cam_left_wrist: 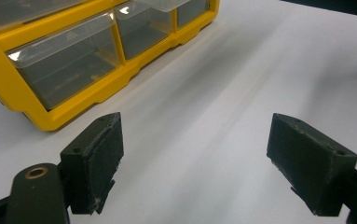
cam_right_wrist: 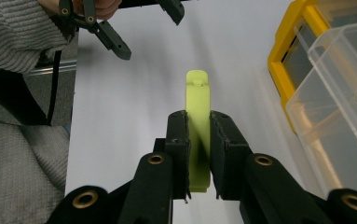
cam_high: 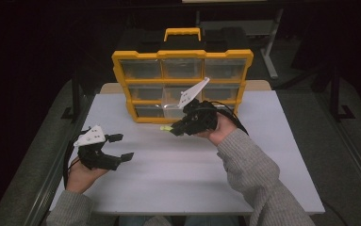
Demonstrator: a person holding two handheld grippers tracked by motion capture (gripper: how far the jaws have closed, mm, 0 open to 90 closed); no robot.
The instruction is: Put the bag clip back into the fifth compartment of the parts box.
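Lime-green flat plastic clip point(cam_right_wrist: 198, 123) sits clamped edge-on in the right gripper point(cam_right_wrist: 198, 140) above the white table point(cam_high: 178, 174), beside the yellow drawer organiser point(cam_high: 183, 87) (one clear drawer point(cam_right_wrist: 339, 107) pulled out); keep it level over that drawer, left gripper point(cam_left_wrist: 195, 158) spread idle.

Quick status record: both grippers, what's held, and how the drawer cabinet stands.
right gripper: shut on green clip, above the table
left gripper: open, nothing between its pads, near the table's left edge
cabinet: yellow frame, clear drawers, upright at the table's far side
open drawer: pulled out in the bottom row, beside the right gripper; looks empty
clip to drawer: apart, clip not yet in it
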